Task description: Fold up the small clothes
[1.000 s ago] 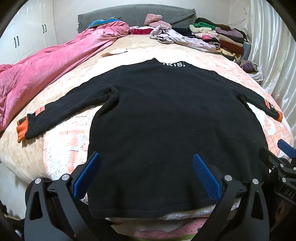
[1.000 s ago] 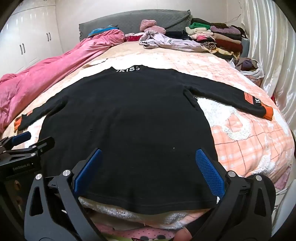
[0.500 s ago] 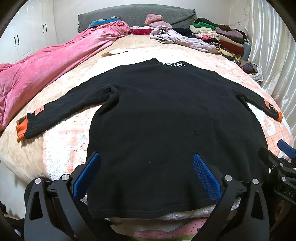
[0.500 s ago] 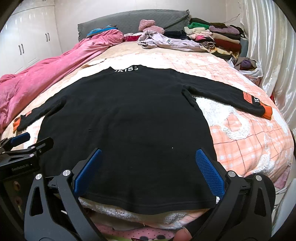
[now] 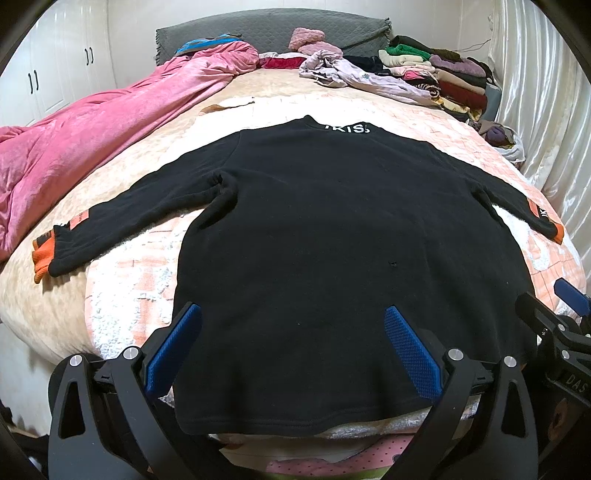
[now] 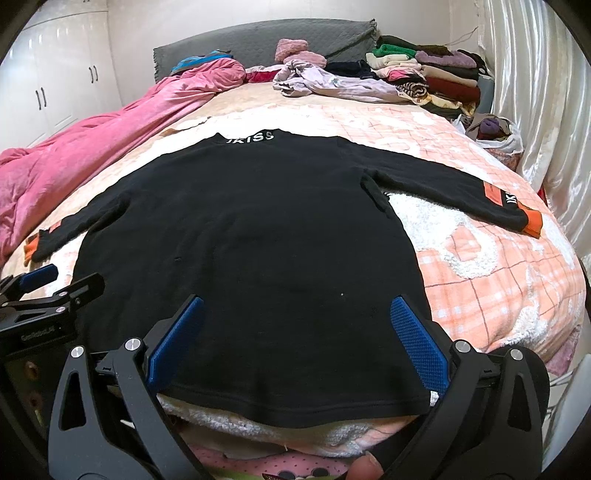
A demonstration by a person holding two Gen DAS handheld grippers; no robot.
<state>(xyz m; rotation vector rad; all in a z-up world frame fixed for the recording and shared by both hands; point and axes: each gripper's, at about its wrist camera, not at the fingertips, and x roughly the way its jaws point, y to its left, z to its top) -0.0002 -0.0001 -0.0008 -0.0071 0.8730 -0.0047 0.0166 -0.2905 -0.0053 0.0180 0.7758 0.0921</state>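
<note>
A black long-sleeved top (image 5: 332, 236) with white collar lettering and orange cuffs lies flat and spread out on the bed, hem toward me, sleeves out to both sides. It also shows in the right wrist view (image 6: 251, 240). My left gripper (image 5: 291, 350) is open and empty, hovering over the hem's left part. My right gripper (image 6: 295, 343) is open and empty over the hem's right part. Each gripper shows at the edge of the other's view: the right one in the left wrist view (image 5: 554, 325), the left one in the right wrist view (image 6: 48, 291).
A pink quilt (image 5: 92, 136) lies along the bed's left side. Loose and stacked folded clothes (image 5: 436, 77) sit at the far right by the grey headboard (image 5: 266, 29). A white curtain (image 6: 543, 103) hangs on the right, white wardrobes (image 6: 55, 85) on the left.
Both grippers have drifted slightly, so the top sits a little differently in each view. The jaws stay open and the top lies unmoved.
</note>
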